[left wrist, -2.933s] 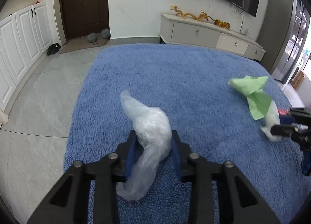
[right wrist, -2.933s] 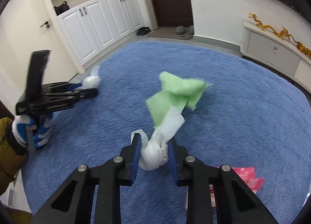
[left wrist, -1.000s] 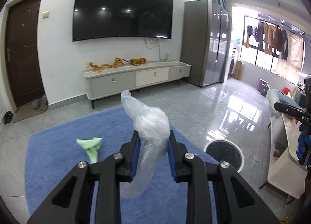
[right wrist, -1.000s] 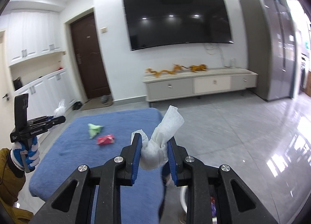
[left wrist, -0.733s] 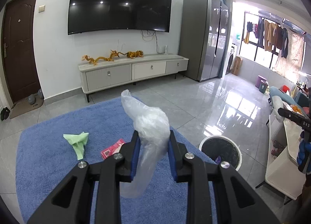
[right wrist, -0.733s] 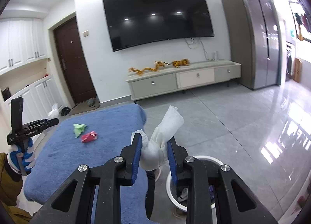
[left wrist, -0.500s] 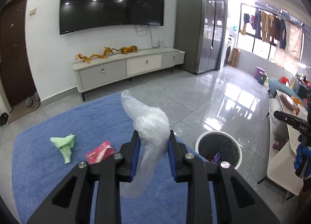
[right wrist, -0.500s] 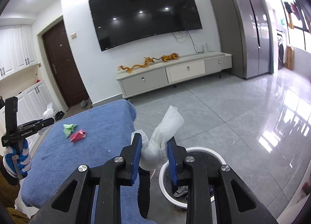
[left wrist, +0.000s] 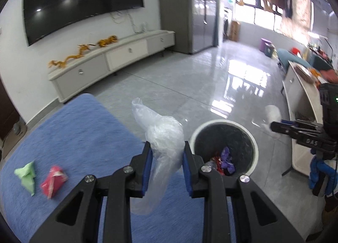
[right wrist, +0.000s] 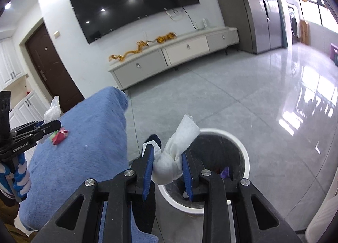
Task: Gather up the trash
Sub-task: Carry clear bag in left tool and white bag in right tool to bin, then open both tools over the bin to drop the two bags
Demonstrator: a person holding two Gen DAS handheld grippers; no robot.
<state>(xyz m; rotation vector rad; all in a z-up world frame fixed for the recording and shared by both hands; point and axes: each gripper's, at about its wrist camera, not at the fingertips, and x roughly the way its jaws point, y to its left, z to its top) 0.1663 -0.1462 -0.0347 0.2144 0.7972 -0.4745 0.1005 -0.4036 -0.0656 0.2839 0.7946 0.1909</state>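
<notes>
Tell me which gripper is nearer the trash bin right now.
Right. The right gripper, shut on a white tissue, sits at the trash bin rim, nearly over its opening. The left gripper, holding a clear plastic bag, is over the blue cloth, beside the bin.

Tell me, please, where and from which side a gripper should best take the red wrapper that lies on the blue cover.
Probably from above, closing across the raised middle of the red wrapper. It lies crumpled and low on the soft blue cover, clear of the green paper beside it, so a side approach would likely push it along.
</notes>
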